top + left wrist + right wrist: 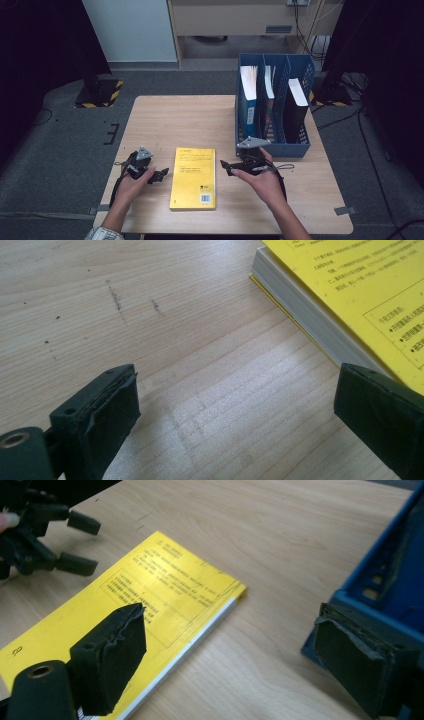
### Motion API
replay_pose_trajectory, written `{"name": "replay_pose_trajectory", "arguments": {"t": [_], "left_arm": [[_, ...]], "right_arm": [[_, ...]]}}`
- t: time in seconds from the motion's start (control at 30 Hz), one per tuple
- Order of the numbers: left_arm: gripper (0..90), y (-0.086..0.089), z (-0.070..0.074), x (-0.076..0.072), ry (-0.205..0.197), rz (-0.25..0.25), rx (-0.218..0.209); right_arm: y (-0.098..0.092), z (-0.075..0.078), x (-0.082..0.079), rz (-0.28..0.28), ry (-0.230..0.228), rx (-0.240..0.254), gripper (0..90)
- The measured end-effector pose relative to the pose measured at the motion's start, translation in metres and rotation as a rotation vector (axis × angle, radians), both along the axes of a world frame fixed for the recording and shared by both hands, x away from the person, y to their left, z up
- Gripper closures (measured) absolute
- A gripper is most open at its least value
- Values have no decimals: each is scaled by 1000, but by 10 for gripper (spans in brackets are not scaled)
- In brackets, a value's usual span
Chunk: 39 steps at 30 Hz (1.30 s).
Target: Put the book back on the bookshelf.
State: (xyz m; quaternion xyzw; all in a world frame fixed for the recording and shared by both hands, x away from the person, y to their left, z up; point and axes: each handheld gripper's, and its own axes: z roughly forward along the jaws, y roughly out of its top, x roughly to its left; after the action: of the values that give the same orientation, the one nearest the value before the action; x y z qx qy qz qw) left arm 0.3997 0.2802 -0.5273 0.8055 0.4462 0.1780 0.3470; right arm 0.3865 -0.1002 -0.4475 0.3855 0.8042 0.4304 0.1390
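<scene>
One yellow book [193, 178] lies flat on the wooden table [170, 120], right between the two grippers. The left gripper [161, 174] sits just off its left edge, jaws spread with nothing between them; the right gripper [226, 166] hovers at its right, jaws wide apart and empty too. One blue file rack [274, 145], three slots, stands at the table's far right holding upright books. Grey floor all round, dark curtains at both sides.
</scene>
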Motion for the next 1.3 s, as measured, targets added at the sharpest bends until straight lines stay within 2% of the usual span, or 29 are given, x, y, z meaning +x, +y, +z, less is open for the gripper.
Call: {"name": "replay_pose_trajectory", "arguments": {"t": [0.13, 0.27, 0.3, 0.4, 0.53, 0.73, 0.87, 0.9, 1.0, 1.07, 1.17, 1.3], "left_arm": [[46, 1, 5, -1, 1, 9, -21], [52, 2, 7, -2, -1, 8, -32], [52, 1, 9, -4, -2, 3, -41], [52, 0, 12, -6, -8, -1, -54], [50, -3, 16, -9, -14, -13, -57], [58, -17, 20, -17, -9, -68, -44], [58, -26, 20, -21, -2, -105, -50], [58, -29, 20, -22, 7, -117, -52], [64, -41, 17, -22, 30, -169, -44], [72, -43, 16, -22, 42, -177, -46], [76, -47, 13, -22, 64, -190, -25], [79, -53, 11, -21, 90, -217, -21]], "right_arm": [[12, -12, -6, 20, 30, -2, 136], [24, -22, -11, 53, 35, -21, 136], [33, -27, -13, 82, 41, -27, 132], [41, -33, -16, 113, 42, -43, 117], [49, -42, -18, 129, 63, -64, 120], [53, -50, -17, 148, 79, -78, 137], [54, -54, -15, 155, 90, -82, 137], [55, -59, -15, 161, 112, -79, 136], [56, -62, -15, 171, 121, -78, 140], [58, -64, -15, 173, 133, -65, 145], [61, -67, -16, 189, 144, -74, 145], [65, -70, -17, 197, 158, -81, 144]]}}
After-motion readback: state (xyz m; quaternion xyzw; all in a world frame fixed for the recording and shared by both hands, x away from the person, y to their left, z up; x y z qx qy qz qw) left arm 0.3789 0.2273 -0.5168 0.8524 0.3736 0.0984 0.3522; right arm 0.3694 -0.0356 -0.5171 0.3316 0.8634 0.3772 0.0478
